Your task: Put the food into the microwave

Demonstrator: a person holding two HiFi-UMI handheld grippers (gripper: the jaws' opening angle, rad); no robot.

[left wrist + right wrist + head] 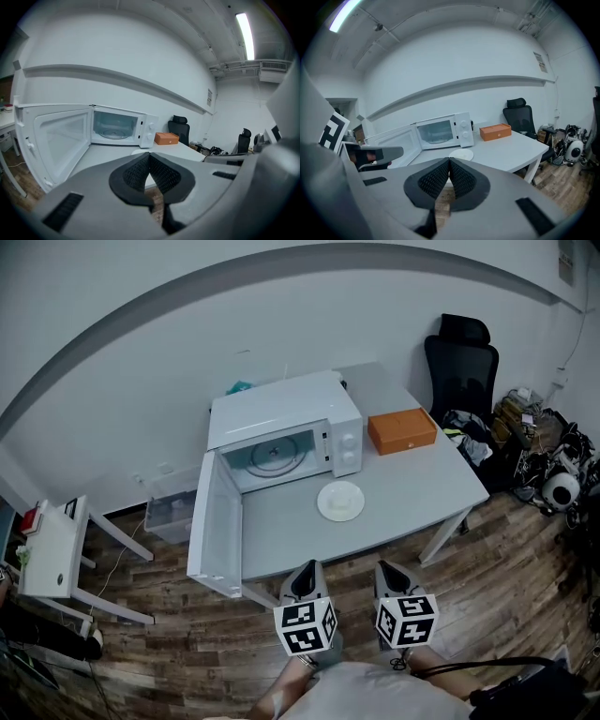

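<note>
far on the left, only the head view shows a small white side table (52,549) and a clear bin (172,512) near the wall. the floor (187,652) is brown wood and the walls are plain white.

next comes the microwave door (214,526), swung wide open to the left. the white microwave (281,413) sits at the back left of the pale table (431,486). inside it you can see the round glass tray (272,454). the white plate (340,501) lies on the table just in front of the microwave, below its knobs. it is outside the microwave, and i cannot tell what food is on it. to the right is an orange box (402,430). past the table stands a black chair (461,371), with a heap of stuff on the floor beside it.

you hold both grippers low, close to your body, off the near edge of the table. your left gripper (306,566) has its jaws pressed together with nothing between them. your right gripper (386,568) is the same, jaws together and empty. both are well apart from the plate.

only the left gripper view shows the long ceiling light (246,28) and a second black chair (243,139). the right gripper view shows a wall sign (540,61), but its print is too small to read. the cubes on the grippers bear black and white square marks.
</note>
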